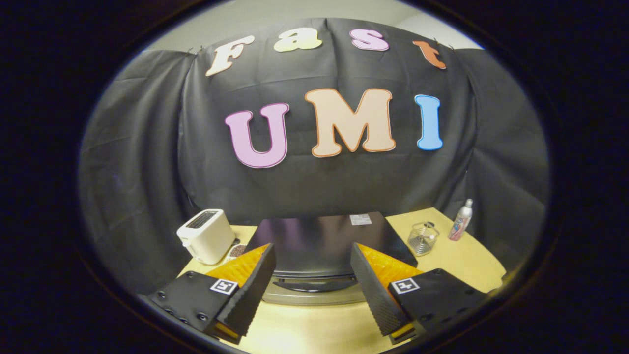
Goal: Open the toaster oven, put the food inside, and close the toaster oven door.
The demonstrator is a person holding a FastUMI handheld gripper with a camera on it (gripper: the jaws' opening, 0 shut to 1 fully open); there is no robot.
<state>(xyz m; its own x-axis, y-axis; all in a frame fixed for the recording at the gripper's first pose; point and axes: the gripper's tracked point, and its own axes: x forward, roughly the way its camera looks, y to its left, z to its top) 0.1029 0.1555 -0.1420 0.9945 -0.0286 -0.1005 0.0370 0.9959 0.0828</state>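
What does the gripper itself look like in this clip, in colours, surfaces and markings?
The gripper has two wedge-shaped fingers with black ribbed inner pads and orange outer sides. Each sits on a black mount with screw holes and carries a small square black-and-white marker. The fingers stand apart, open, with the toaster oven just ahead between them.

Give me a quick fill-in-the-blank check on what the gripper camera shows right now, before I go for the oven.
1. The gripper's fingers stand ____, with nothing between them.
2. Just ahead of the fingers sits the black toaster oven, its door ____.
3. The white two-slot toaster stands on the oven's ____ side.
4. Between the oven and the pink-labelled spray bottle sits a clear glass ____.

Missing words: open; closed; left; jar
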